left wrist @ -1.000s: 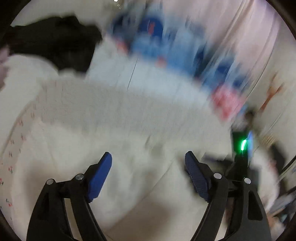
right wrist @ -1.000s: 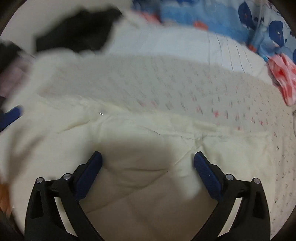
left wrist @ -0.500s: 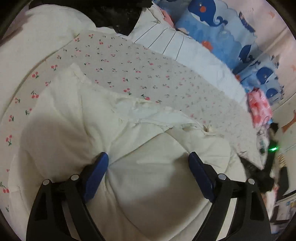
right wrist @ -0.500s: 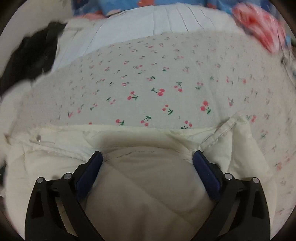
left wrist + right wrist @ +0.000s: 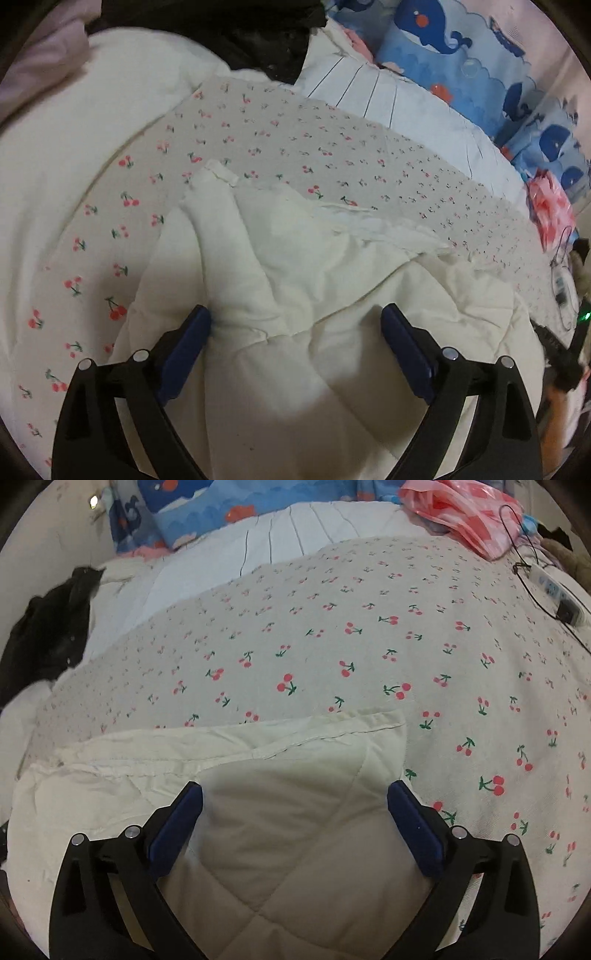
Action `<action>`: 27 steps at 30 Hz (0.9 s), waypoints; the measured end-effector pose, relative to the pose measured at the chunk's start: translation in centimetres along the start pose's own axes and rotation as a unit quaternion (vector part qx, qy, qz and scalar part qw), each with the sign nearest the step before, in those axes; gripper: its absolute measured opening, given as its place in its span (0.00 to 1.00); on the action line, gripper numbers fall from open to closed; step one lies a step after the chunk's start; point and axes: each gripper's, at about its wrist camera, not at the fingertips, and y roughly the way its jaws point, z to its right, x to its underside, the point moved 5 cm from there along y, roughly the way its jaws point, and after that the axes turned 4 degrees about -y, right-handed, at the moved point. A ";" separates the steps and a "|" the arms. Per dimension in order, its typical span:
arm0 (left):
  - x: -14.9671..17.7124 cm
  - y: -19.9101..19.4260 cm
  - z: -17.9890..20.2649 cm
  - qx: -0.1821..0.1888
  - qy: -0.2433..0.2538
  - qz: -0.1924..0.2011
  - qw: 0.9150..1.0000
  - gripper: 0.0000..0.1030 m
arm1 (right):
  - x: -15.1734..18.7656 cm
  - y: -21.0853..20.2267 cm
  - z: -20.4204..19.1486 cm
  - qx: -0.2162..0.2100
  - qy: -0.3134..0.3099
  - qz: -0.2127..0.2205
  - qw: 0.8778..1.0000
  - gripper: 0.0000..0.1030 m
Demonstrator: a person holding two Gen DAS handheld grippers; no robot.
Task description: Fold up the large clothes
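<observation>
Left wrist view: the left gripper (image 5: 295, 325) is pointing steeply down over a cream quilted garment (image 5: 314, 295), its jaws standing wide apart and having just been opening; bunched cloth is lying between the two blue pads (image 5: 188, 339), the left pad touching a fold, neither pad pressing. The garment is resting on a cherry-print sheet (image 5: 258, 147) that is covering the bed. Beyond the sheet are lying one white ruled pillow (image 5: 388, 99), one black garment (image 5: 266, 40) and whale-print bedding (image 5: 436, 40) — two whale cushions at least — with one pink plastic bag (image 5: 550, 210) at the far right.

Right wrist view: the right gripper (image 5: 295, 808) is hovering with its jaws wide apart over the garment's (image 5: 295, 849) hemmed corner, gripping nothing. The cherry sheet (image 5: 369, 635) is spreading beyond the hem; farther off are lying the black garment (image 5: 51, 635), the pillow (image 5: 295, 528), the pink bag (image 5: 461, 513) and one white power strip (image 5: 557, 594) with a black cable — all well apart from the pads.
</observation>
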 end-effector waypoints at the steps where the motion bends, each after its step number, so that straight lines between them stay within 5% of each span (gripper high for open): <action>1: -0.1 -1.0 0.0 0.011 -0.005 0.012 1.000 0.86 | -0.1 -1.9 0.1 0.006 -0.003 0.013 1.000 0.93; 4: -0.3 -4.3 -0.9 0.040 -0.023 0.050 0.998 0.86 | 1.3 -4.8 1.3 0.011 -0.011 0.084 0.996 0.93; 5: -0.4 -4.5 -1.2 0.029 -0.019 0.060 0.998 0.87 | 2.4 -4.0 2.0 0.034 -0.010 0.080 0.996 0.93; 6: -0.3 -3.8 -1.9 0.008 -0.015 0.054 0.998 0.87 | 3.7 -2.4 2.9 0.014 0.014 0.061 0.998 0.93; 7: -0.2 -2.6 -2.2 0.005 -0.018 0.033 0.999 0.87 | 4.2 -1.5 3.7 -0.023 0.045 0.061 0.997 0.94; 9: 0.4 0.0 -3.1 0.023 -0.039 -0.023 0.999 0.87 | 4.1 -1.7 4.0 -0.030 0.056 0.066 0.996 0.93; 12: 0.1 -0.4 -3.2 0.029 -0.036 -0.012 0.999 0.87 | 3.7 -2.3 3.5 -0.019 0.044 0.043 0.998 0.93; 17: 0.5 -6.4 -5.3 0.092 -0.071 0.038 0.993 0.87 | 6.7 -11.5 3.5 -0.095 0.055 0.099 0.989 0.93; 22: 3.2 -10.8 -8.8 0.133 -0.123 0.031 0.983 0.87 | 14.7 -16.7 5.2 -0.166 0.098 0.056 0.980 0.93; 24: 5.2 -12.4 -9.4 0.150 -0.122 0.021 0.981 0.87 | 17.7 -18.5 5.1 -0.131 0.080 0.056 0.987 0.93; 27: 8.8 -14.8 -11.0 0.178 -0.139 0.000 0.974 0.87 | 20.3 -21.2 -0.2 -0.098 -0.043 0.066 0.992 0.93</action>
